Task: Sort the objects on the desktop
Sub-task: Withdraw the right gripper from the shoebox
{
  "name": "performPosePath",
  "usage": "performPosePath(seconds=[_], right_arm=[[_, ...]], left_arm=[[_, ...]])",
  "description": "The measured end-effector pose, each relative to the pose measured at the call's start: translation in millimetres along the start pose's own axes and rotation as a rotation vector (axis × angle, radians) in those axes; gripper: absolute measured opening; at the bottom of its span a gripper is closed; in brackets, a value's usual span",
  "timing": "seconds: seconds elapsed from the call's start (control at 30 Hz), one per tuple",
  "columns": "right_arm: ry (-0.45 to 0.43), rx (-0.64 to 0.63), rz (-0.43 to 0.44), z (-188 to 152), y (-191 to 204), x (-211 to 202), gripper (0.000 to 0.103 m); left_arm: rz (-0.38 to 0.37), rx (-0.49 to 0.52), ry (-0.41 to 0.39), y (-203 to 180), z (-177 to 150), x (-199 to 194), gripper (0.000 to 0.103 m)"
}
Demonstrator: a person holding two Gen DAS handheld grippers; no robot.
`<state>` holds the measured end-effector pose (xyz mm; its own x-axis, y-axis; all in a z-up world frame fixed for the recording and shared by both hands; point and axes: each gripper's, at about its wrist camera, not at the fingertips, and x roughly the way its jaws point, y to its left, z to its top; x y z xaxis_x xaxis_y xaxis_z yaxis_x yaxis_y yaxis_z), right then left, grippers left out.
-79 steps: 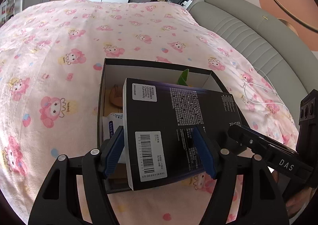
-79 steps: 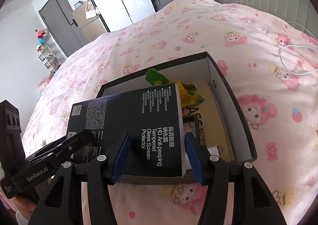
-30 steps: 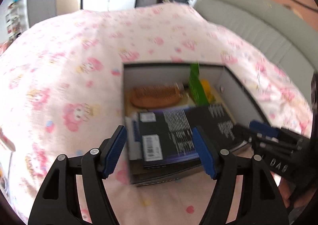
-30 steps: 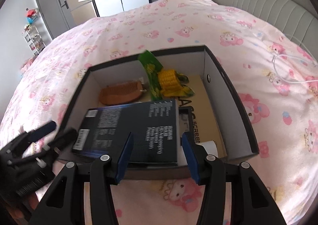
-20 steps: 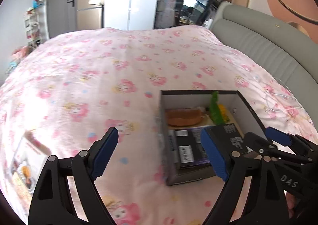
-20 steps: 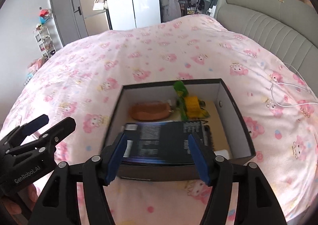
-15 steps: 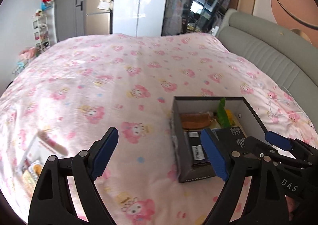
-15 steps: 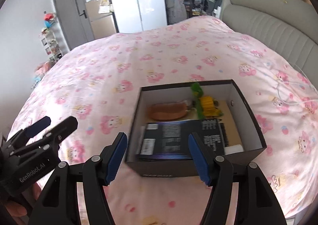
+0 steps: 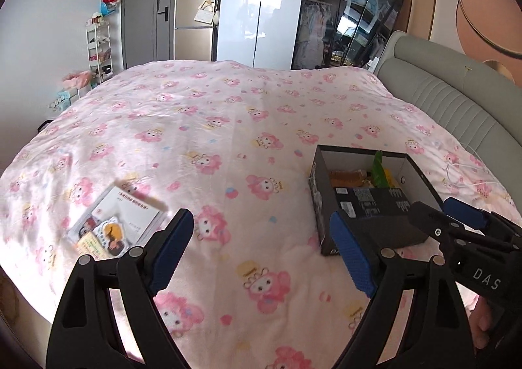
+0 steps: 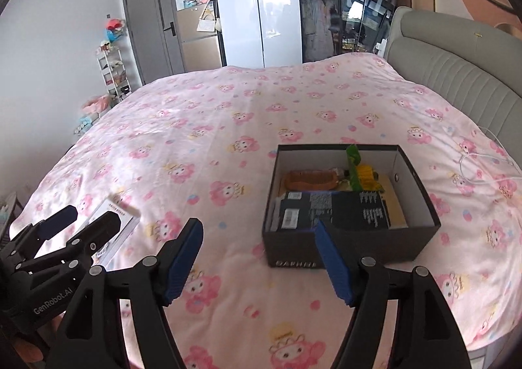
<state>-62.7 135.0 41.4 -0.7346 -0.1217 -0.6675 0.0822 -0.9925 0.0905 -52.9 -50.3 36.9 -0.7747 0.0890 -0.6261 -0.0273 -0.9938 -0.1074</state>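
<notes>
Left gripper point(image 9: 261, 248) and right gripper point(image 10: 257, 258) released, jaws just widening, nothing between; both above pink cartoon-print bedspread point(image 10: 228, 127); one black box point(image 10: 342, 250) holds flat black package point(image 10: 332, 210), one comb point(image 10: 308, 180); one booklet point(image 9: 115, 222) apart, left; wardrobe point(image 10: 261, 3) behind.

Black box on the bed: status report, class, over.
Both grippers, left and right, jaws just opened, nothing between them. Black box holds comb, dark packet. Booklet lies loose on bedspread. Nothing blocking.

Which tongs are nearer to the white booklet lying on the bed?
Left. The left tongs, open, hang just beside the white booklet. The right tongs, open, hang further off, before the black box.
</notes>
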Motion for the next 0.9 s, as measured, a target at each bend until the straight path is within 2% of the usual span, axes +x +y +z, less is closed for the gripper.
performPosePath(seconds=[0.23,0.37,0.9], right_arm=[[0.007,-0.022,0.112,-28.5,16.1,-19.2,0.069],[-0.010,-0.039,0.090,-30.6,21.7,-22.5,0.069],[0.039,-0.103,0.116,-40.2,53.4,-6.3,0.069]], left_arm=[[0.014,-0.001,-0.002,5.9,-31.4,-31.0,0.087],[0.026,-0.019,0.008,11.8,-41.8,-34.5,0.087],[0.042,-0.058,-0.020,36.8,-41.8,-42.2,0.087]])
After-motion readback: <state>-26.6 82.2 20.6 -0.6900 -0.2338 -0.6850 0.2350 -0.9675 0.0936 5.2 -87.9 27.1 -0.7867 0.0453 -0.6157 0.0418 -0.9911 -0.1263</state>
